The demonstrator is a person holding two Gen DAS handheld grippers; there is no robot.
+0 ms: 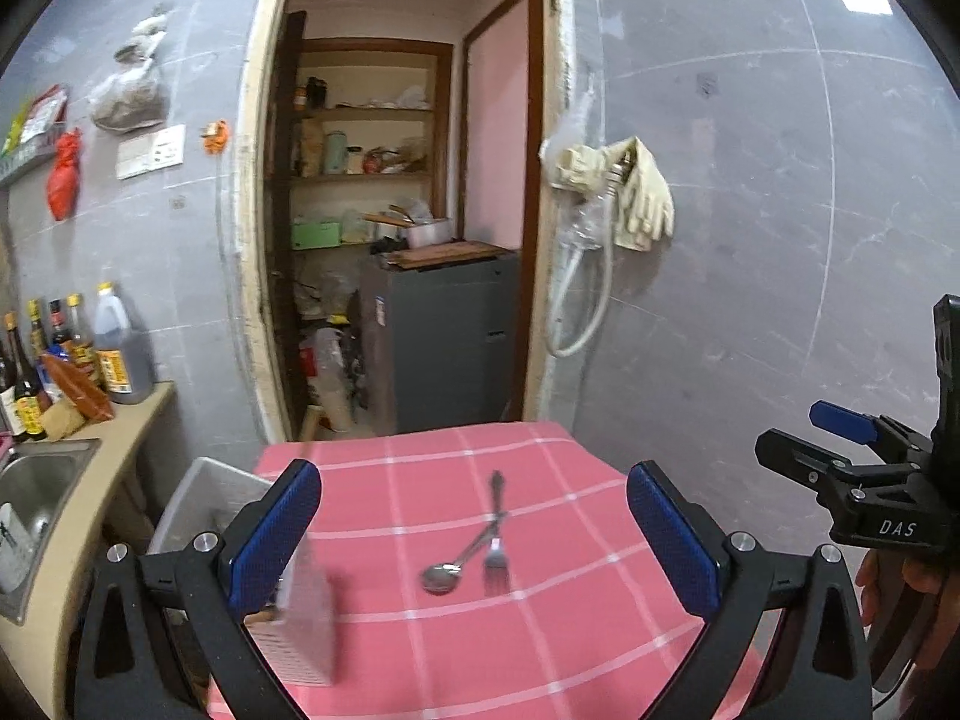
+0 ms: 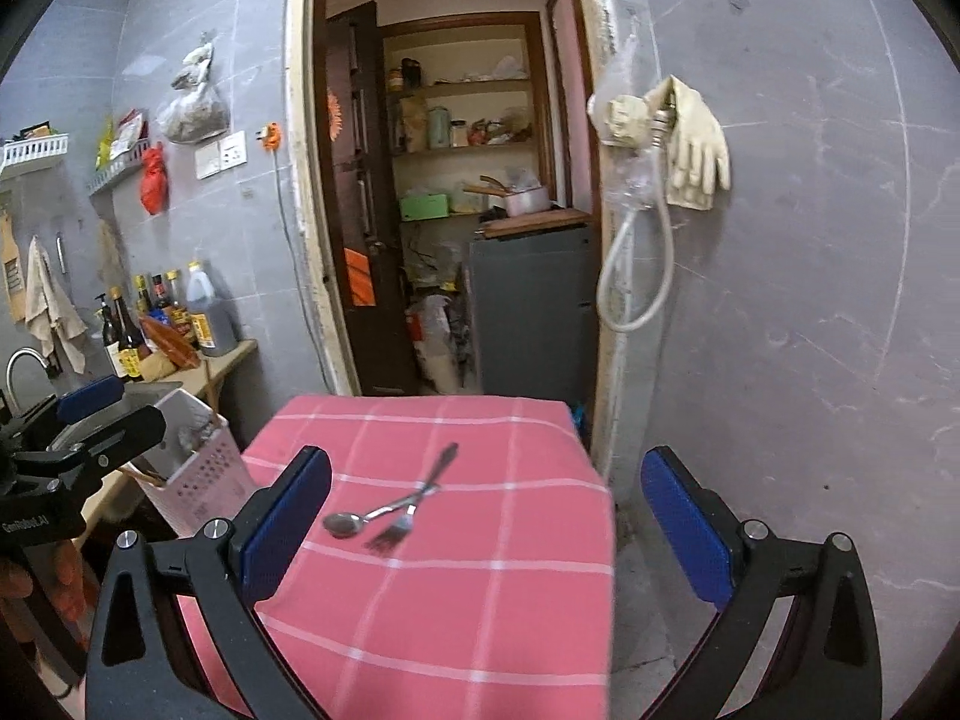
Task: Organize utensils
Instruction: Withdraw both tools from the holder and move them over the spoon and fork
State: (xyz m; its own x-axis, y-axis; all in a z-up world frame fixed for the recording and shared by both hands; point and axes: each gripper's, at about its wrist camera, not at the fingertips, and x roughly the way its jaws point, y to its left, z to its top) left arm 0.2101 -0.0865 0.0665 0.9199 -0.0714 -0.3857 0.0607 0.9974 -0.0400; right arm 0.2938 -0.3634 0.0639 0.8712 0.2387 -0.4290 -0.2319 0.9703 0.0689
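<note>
Both grippers, left gripper [image 1: 474, 546] and right gripper [image 2: 486, 528], stand wide apart and empty above the pink cloth [image 2: 456, 612], so I judge next is picking the crossed spoon [image 1: 447, 570] and fork [image 1: 495, 531] for the white holder [image 2: 198, 480].

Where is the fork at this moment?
In both wrist views the fork lies mid-table on the pink checked cloth, tines toward the cameras, its handle crossing the spoon, to the spoon bowl's right.
</note>
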